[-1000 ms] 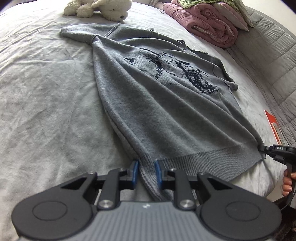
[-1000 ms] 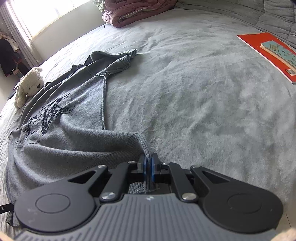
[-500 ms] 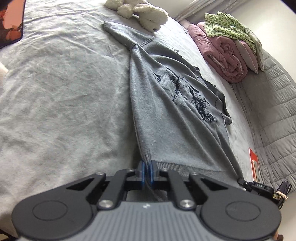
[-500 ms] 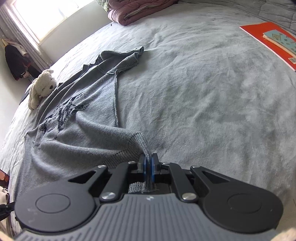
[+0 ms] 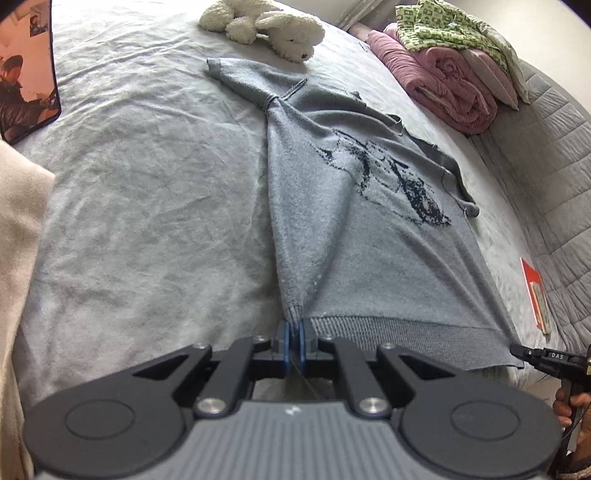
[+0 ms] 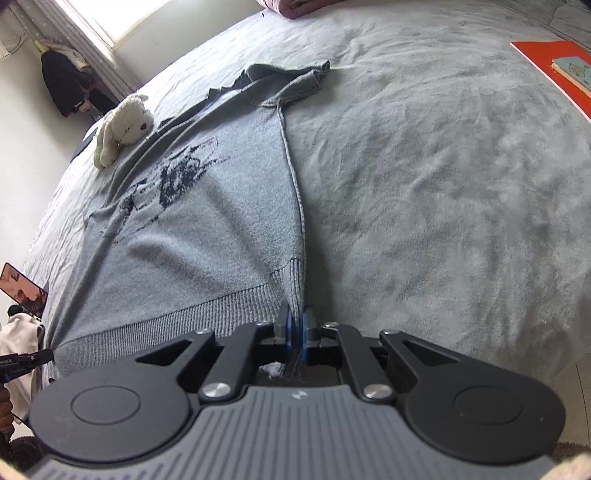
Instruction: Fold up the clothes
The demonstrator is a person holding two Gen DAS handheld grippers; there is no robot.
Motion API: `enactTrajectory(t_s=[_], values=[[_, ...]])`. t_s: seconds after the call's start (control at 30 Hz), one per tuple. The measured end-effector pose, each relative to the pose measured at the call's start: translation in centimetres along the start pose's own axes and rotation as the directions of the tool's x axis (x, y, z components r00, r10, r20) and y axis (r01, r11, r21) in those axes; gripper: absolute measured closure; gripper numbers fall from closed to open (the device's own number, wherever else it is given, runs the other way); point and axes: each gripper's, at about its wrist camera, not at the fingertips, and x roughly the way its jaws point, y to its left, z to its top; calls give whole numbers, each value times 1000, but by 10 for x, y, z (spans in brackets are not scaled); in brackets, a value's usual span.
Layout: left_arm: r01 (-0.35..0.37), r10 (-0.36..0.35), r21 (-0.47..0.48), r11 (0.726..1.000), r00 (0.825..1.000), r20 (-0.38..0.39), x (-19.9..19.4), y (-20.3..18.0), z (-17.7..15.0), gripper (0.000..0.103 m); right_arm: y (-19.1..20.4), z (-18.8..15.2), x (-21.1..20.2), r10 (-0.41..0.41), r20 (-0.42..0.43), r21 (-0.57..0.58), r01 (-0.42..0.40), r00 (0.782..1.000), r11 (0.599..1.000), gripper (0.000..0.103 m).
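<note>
A grey sweater [image 5: 369,236] lies spread front-up on a grey bed [image 5: 147,184]. The left claw [image 5: 294,341] is clamped tight on one corner of its ribbed hem, and the right claw [image 6: 295,341] pinches the opposite corner. A white plush dog [image 5: 273,26] rests near the collar.

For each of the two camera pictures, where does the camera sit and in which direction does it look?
Left wrist: sits on the left gripper, looks along the grey knitted sweater; a hand shows at right.
Right wrist: sits on the right gripper, looks up the sweater's other side.
Shared: sweater, white plush toy, grey bed cover, each gripper shut on the hem.
</note>
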Motion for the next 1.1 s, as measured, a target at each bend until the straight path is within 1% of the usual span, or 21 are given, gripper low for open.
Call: enactTrajectory(t_s=[0.13,0.2,0.23,0.27,0.3,0.33,0.37,0.4,0.43,0.47,0.53,0.63,0.73,0.83,0.9,1.0,1.1], values=[[-33,33,7,999,998,-50,18,8,-6,98,-2,-4,15,-38,-44,-18,37,998,999,98],[-36,36,7,999,998,-60,23,10,-6,98,2,-4,20,-54,-50,-39,52,997,998,98],[-37,38,10,999,997,-62,24,9,-5,97,4,-3,22,-63,-52,-51,60,997,997,96],[-45,47,34,998,997,-65,24,5,-4,95,7,-1,23,-73,-56,-73,69,996,995,95],[-60,64,62,996,995,-70,24,1,-2,93,11,0,23,-83,-59,-101,77,995,992,91],[-75,82,90,993,994,-73,24,-4,1,91,15,2,23,-94,-55,-124,87,994,989,81],[-88,96,110,990,993,-69,22,-7,4,90,19,4,21,-111,-43,-142,104,993,984,68],[-101,110,128,987,992,-63,20,-10,9,87,22,7,20,-128,-31,-161,122,991,979,61],[-108,115,136,985,992,-47,17,-11,14,82,26,9,19,-145,-18,-179,139,989,974,53],[-106,111,135,985,993,-30,14,-12,20,75,29,11,17,-160,-5,-197,156,987,968,52],[-89,90,102,991,996,-5,11,-8,35,68,35,20,14,-169,16,-214,168,986,962,52],[-58,57,22,998,998,6,13,-4,58,68,42,34,14,-152,32,-208,155,988,966,52],[-27,29,-68,997,999,32,22,-4,78,64,59,50,18,-138,51,-218,146,989,965,51],[-37,46,-106,994,995,87,34,-7,91,61,78,63,28,-118,57,-242,129,991,962,50],[-52,68,-118,992,988,136,42,-7,95,60,91,70,36,-92,53,-257,102,994,961,50],[-87,117,-174,981,979,166,55,-1,105,60,119,83,56,-63,42,-293,73,997,953,49],[-86,133,-221,971,969,208,60,3,118,61,154,94,78,-11,43,-331,25,999,943,49]])
